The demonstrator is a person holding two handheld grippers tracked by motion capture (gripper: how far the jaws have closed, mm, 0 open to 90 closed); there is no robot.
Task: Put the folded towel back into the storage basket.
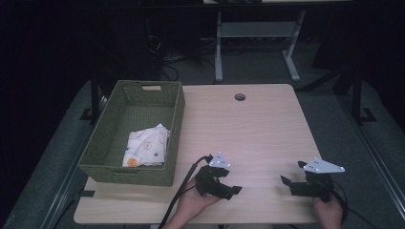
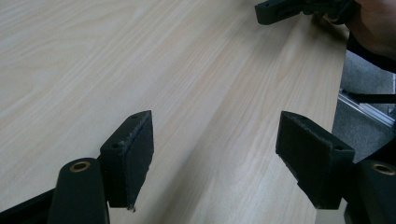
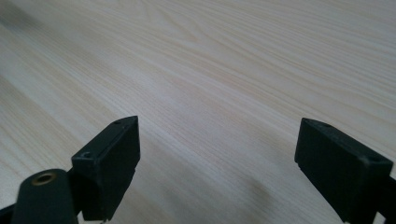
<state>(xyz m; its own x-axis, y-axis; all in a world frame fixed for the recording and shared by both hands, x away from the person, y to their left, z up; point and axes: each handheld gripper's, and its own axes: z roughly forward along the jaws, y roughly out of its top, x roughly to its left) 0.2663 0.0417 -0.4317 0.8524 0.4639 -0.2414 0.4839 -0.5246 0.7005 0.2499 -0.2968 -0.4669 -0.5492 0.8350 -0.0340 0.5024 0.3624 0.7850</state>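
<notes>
My left gripper [image 1: 228,187] rests low over the near edge of the light wood table [image 1: 258,129], held by a hand and pointing right. In the left gripper view its jaws [image 2: 215,161] stand wide apart with only bare wood between them. My right gripper [image 1: 292,177] sits near the table's front right corner, pointing left, and the right gripper view has its jaws [image 3: 233,163] open over bare tabletop. A green woven basket [image 1: 100,143] at the table's left holds a folded white cloth with orange prints [image 1: 146,145].
The right gripper's jaw [image 2: 280,10] and the hand holding it [image 2: 371,25] appear at the top right of the left gripper view. A round cable hole [image 1: 239,97] sits near the table's far edge. Desk legs [image 1: 218,43] and cables stand on the floor behind.
</notes>
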